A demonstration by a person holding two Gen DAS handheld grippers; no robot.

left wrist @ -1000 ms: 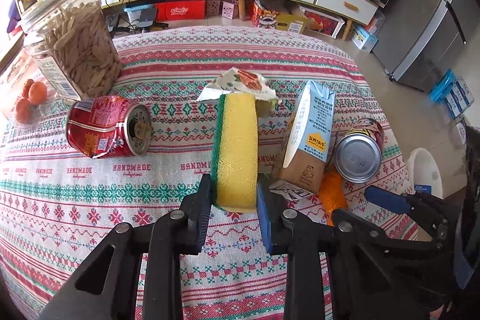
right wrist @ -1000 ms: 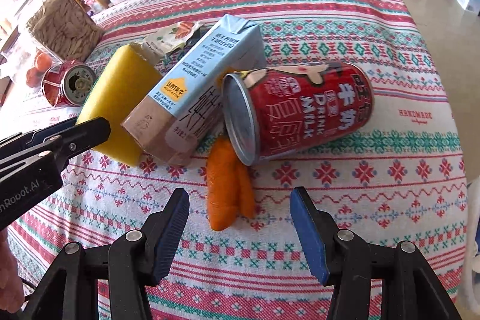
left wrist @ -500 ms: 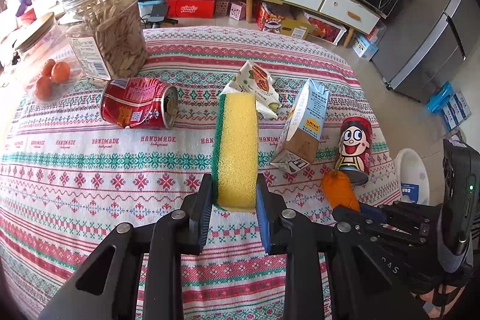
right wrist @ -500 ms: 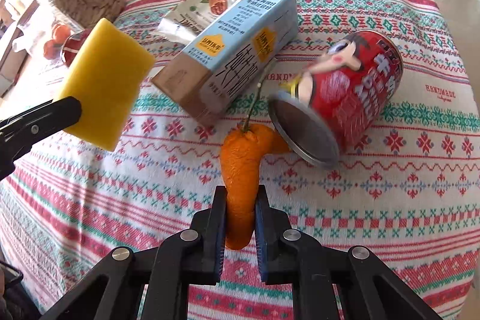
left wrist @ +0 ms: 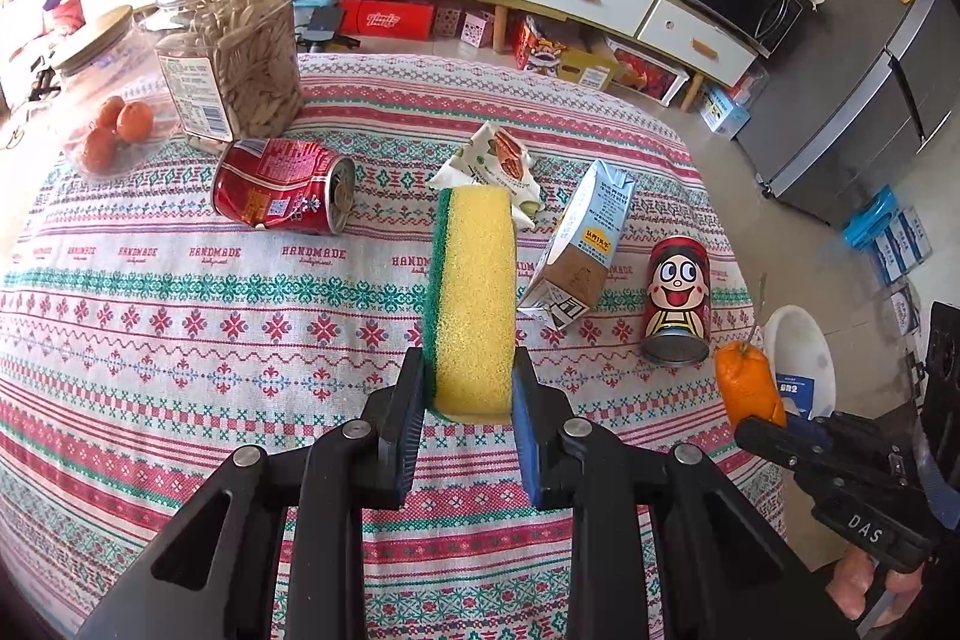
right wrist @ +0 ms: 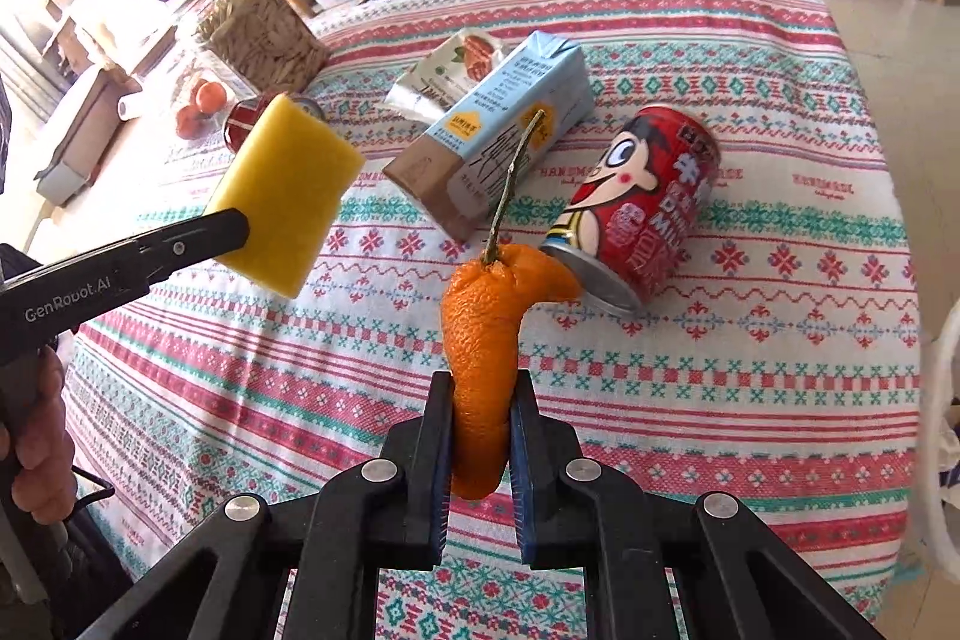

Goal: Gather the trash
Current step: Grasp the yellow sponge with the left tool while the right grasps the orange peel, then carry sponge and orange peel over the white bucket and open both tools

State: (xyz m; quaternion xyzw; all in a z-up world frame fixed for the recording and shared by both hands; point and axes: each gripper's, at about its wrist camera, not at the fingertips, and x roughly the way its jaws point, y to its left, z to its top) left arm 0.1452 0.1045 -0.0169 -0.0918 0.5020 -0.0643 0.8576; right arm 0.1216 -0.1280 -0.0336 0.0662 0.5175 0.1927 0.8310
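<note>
Trash on the tablecloth (left wrist: 150, 340), left wrist view: a red can (left wrist: 282, 187) on its side, a wrapper (left wrist: 492, 154) behind the sponge (left wrist: 474, 304), a carton (left wrist: 579, 250) lying tilted, and a cartoon can (left wrist: 678, 301) near the right edge. The left gripper (left wrist: 468, 412) is clamped on the sponge, which is held clear of the cloth. A seed jar (left wrist: 234, 52) stands at far left. The peel (left wrist: 747, 382) sits in the right gripper (left wrist: 774, 427) at lower right. Right wrist view: the right gripper (right wrist: 480, 454) is clamped on the peel (right wrist: 480, 340), stem up, above the cloth (right wrist: 750, 400). Carton (right wrist: 498, 130) and cartoon can (right wrist: 642, 208) lie beyond it, wrapper (right wrist: 444, 70) behind the carton. The left gripper (right wrist: 234, 232) holds the sponge (right wrist: 288, 202) at left.
</note>
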